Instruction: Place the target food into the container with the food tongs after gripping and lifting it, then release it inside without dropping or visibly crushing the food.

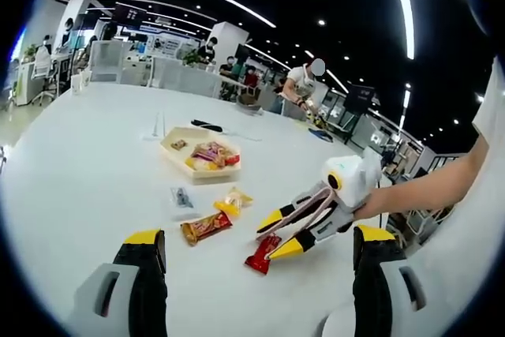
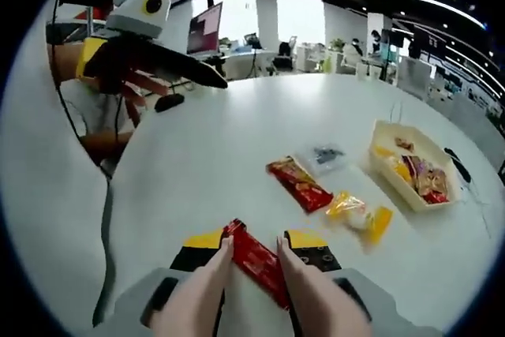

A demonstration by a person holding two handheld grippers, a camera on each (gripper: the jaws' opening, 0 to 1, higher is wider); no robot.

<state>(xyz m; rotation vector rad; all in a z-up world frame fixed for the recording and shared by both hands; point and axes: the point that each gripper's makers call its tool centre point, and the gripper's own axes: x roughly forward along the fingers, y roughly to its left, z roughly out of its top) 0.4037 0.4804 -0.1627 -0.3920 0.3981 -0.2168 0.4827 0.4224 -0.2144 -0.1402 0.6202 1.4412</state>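
Right gripper view: your right tool (image 2: 254,252) has its jaws narrowed around the red snack bar (image 2: 256,262), which lies on the counter (image 2: 197,155) unlifted. The container (image 2: 410,165) sits well apart, already holding snacks. Lift, carry and release remain. Your left tool (image 1: 256,258) stands wide, empty.

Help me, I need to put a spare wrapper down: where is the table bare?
Bare: the wide table left of the container. Crowded: between it and the right gripper, among the yellow packet, brown bar and red bar.
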